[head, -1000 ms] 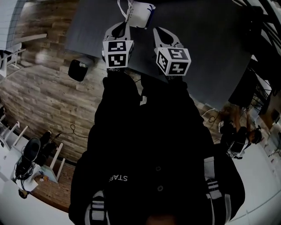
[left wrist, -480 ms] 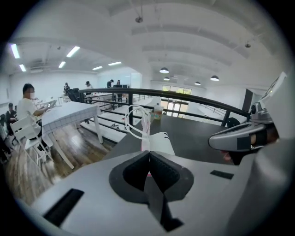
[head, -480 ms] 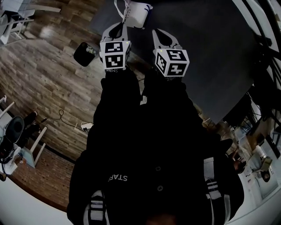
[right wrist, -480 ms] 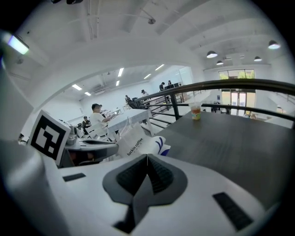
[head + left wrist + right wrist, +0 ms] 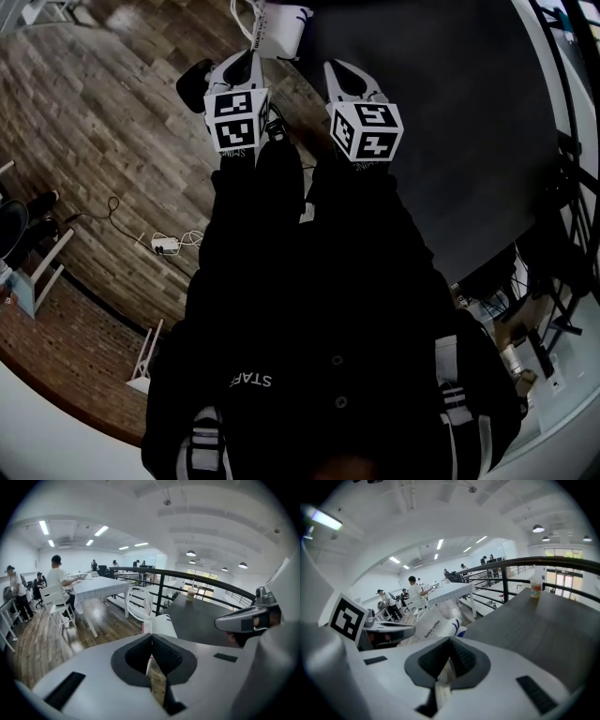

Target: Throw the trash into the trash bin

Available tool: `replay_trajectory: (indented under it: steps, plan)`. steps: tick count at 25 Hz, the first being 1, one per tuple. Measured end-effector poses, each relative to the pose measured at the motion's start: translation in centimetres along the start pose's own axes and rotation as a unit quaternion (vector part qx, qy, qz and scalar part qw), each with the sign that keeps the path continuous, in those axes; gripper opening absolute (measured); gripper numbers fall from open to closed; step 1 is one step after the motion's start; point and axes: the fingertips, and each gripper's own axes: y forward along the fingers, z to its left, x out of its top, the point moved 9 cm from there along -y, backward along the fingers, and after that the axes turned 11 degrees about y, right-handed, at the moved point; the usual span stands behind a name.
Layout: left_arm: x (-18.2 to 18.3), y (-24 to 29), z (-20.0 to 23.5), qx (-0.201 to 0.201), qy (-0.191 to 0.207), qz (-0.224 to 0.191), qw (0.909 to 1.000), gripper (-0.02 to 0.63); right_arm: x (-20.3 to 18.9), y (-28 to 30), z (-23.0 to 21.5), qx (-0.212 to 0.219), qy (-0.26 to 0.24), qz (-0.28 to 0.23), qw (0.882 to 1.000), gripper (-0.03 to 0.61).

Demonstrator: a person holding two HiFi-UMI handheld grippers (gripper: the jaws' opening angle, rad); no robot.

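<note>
A white paper bag (image 5: 281,26) with blue print hangs at the top of the head view. My left gripper (image 5: 251,58) is shut on it. In the left gripper view the bag (image 5: 163,623) and its white handle loop (image 5: 139,603) rise just beyond the closed pads. My right gripper (image 5: 336,70) is beside it, also shut, and a pale paper strip (image 5: 442,688) shows between its pads. The printed side of the bag (image 5: 433,626) lies just ahead of them. The black trash bin (image 5: 191,81) stands on the wood floor, partly hidden behind the left gripper.
A dark table (image 5: 450,141) fills the right of the head view, with a drink cup (image 5: 536,588) at its far end by a black railing (image 5: 187,576). A cable and power strip (image 5: 164,246) lie on the floor. People sit at a white table (image 5: 101,587) with white chairs (image 5: 55,603).
The view has swung from the dark table toward the wood floor. The trash bin has moved up the picture to just beside the left gripper. Both grippers stay shut, with the bag still hanging from the left one.
</note>
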Motion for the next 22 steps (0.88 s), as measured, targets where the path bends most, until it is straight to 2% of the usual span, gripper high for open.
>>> replay_trajectory:
  steps: [5,12,22]
  plan:
    - [-3.7,-2.4,4.8,0.045,-0.049,0.010,0.9977,0.004,-0.9,3.6,4.5,0.034,-0.035,0.031,0.998,0.015]
    - [-8.9,-4.4,10.5,0.094,-0.104,0.031,0.9896,0.003,-2.3,8.6,10.0,0.075,-0.076,0.075,0.991,0.015]
    - [-19.6,-5.3,15.0,0.137,-0.190,0.082,0.9688,0.003,-6.4,15.3,15.9,0.112,-0.130,0.138,0.975,0.015]
